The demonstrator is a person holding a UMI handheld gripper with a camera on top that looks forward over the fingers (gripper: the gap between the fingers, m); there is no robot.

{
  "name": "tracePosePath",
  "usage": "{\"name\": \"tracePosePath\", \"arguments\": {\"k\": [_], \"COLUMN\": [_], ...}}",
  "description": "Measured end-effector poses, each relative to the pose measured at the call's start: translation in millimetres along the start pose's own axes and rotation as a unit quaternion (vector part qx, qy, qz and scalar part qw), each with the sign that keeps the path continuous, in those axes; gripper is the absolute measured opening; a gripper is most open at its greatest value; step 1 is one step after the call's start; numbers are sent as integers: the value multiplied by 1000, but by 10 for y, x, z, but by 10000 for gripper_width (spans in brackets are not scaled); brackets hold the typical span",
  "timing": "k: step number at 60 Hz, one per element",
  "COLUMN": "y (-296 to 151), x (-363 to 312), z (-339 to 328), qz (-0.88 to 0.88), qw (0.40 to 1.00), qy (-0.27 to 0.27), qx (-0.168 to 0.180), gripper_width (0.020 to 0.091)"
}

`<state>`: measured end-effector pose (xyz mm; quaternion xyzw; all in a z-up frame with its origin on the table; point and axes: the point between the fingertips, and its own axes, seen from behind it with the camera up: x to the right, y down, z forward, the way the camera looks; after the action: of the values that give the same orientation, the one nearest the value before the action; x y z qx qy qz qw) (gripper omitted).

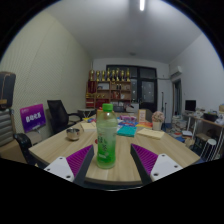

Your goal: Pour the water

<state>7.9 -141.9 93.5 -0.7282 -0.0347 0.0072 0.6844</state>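
The claw [106, 161] is spread apart, not clamped. A green bottle [106, 136] with a green cap stands upright on the wooden counter [60, 142] between the fingers [78, 160], with gaps at both sides. A small metal cup [72, 133] sits left of the bottle.

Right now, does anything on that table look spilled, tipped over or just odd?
Nothing stands out. The green bottle stands upright on the wooden table, cap on, between the open tongs with a gap at each side. No spill shows on the table. The small things farther back are too small to judge.
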Motion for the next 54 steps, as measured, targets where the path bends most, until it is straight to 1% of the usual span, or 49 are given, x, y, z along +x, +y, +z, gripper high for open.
{"name": "tracePosePath", "arguments": {"k": [8,16,19,22,23,26,28,31,32,36,37,39,40,41,43,44,49,53,54], "y": [19,-3,11,64,50,36,36,58,56,51,45,44,32,17,-39,-65,-317,-534,-583], "x": [-167,-149,-179,-160,-154,-120,-116,-139,-134,-145,-168,-179,-180,-180,-190,-197,-215,-168,-212], "z": [558,993,1111,1159,1199,1220,1224,1229,1230,1228,1223,1249,1259,1270,1300,1318,1452,1596,1722], "qz": [-28,-35,-25,-7,0,12,14,14,15,8,3,-7,-15,-23,-46,-60,-151,-252,-278], "qw": [999,998,998,998,998,997,997,997,997,998,998,998,998,998,997,996,987,966,958], "qy": [20,57,59,65,64,71,71,70,71,68,66,66,66,65,62,60,56,60,67], "qx": [4,6,2,-2,-4,-3,-3,-2,-1,0,-1,-2,-2,-2,1,0,7,11,14], "gripper_width": [811,805,775,532,517,516,488,490,471,477,435,434,410,406,399,381,382,379,379]}}
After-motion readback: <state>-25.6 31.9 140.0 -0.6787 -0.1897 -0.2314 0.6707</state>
